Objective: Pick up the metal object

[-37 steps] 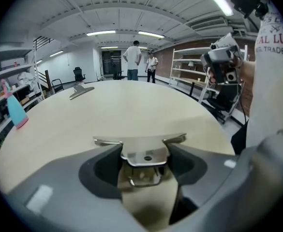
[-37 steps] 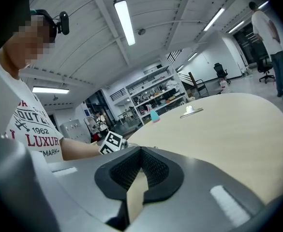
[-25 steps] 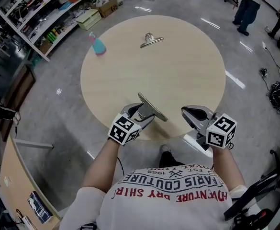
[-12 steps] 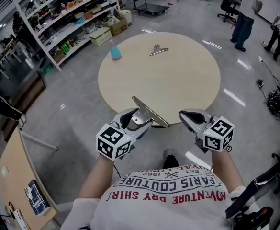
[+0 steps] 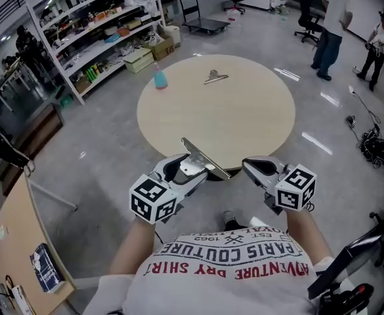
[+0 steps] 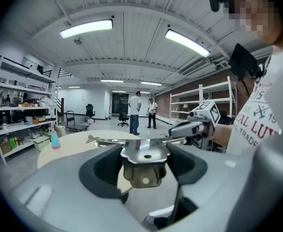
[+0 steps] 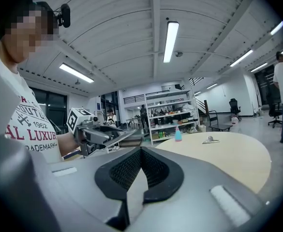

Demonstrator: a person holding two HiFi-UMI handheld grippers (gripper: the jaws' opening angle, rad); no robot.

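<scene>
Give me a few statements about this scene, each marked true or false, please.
1. The left tool grips a metal clip. True.
2. The right tool holds something. False: nothing is between its jaws.
3. A second metal clip lies on the round table. True.
4. The blue bottle lies on the floor. False: it stands on the table.

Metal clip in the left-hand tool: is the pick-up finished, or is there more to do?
Looks done: the left gripper is shut on a metal clip, held clear of the round table. The right gripper is shut and empty. A second metal clip lies on the table's far side, perhaps next.
</scene>
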